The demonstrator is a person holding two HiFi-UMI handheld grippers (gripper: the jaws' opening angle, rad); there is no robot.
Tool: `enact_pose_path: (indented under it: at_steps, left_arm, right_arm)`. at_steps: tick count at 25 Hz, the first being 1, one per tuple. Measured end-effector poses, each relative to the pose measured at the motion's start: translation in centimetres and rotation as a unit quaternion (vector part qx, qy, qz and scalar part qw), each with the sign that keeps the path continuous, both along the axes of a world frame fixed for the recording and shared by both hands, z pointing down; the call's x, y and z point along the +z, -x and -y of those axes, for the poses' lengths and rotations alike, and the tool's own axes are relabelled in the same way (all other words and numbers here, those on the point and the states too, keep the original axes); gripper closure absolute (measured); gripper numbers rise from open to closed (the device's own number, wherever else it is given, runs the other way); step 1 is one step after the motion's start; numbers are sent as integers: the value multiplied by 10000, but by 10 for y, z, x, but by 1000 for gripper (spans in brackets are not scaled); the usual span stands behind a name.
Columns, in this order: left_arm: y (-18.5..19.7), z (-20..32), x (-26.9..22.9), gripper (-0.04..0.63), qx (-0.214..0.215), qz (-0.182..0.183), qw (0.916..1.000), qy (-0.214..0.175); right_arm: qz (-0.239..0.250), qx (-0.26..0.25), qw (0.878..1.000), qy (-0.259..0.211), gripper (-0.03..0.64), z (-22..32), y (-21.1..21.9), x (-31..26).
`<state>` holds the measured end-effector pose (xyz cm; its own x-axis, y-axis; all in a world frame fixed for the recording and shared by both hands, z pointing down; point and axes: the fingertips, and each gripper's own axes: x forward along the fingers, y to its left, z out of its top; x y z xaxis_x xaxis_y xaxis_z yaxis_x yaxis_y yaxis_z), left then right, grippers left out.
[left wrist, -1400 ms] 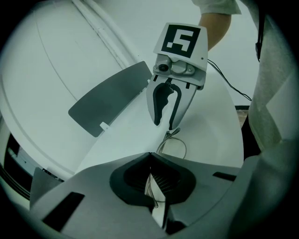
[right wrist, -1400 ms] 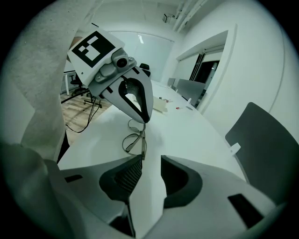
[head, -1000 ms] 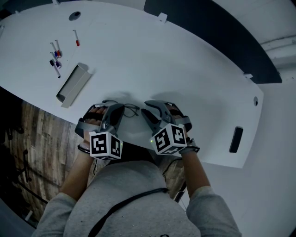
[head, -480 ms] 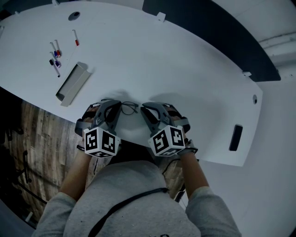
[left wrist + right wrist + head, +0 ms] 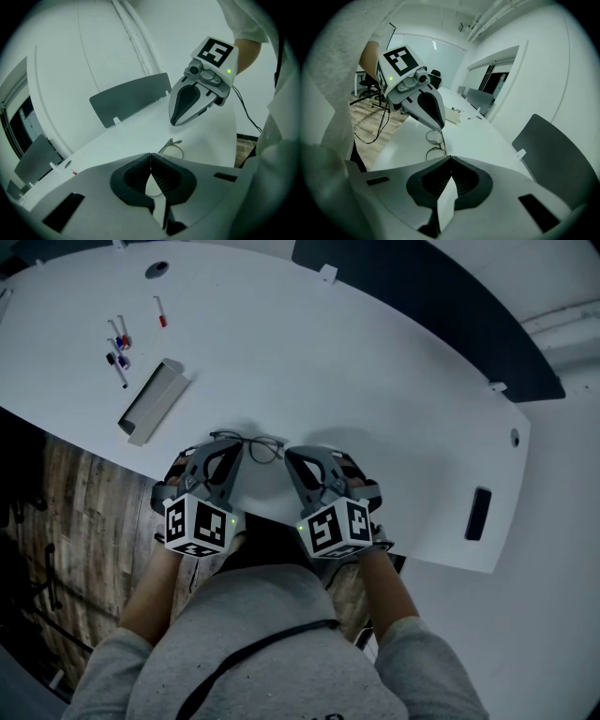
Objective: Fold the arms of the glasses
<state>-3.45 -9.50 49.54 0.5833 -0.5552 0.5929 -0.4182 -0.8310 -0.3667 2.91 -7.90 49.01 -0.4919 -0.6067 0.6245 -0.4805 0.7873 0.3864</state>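
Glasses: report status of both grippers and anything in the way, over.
Left gripper shut on glasses. Right gripper just closed beside them, grip unclear. Nothing in the way.

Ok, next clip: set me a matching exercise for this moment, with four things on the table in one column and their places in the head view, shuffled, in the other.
Things:
1 glasses
2 grey tray
3 markers
4 black rectangle

Places:
A near the right end of the table
B beyond the tray, further from the person
C between the tips of the left gripper and the right gripper
D left, by the table's near edge

Pairs: 1-C, 2-D, 3-B, 4-A
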Motion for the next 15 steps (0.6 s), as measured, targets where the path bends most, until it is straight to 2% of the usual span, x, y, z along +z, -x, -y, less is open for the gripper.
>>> enact_pose_path:
  at_steps: [3,6,11,15]
  left_arm:
    - [8,-7,-5,580,-173,-323,9993,120]
    - [16,-14,-11,580,-390,-735,9962,257]
    - [31,-29,-22,580,-805,-1413,9857,435]
    - [42,-46,-31,580,-954,-1737,9789,495]
  right_arm:
    - [50,136,9999,-26,598,-7,6,-4]
    - [443,380,9983,18,598,-15,13,-13]
    - [961,641,9933,77,598,-35,27,-27]
    - [1237,761,9894,60,598,-51,36,-38]
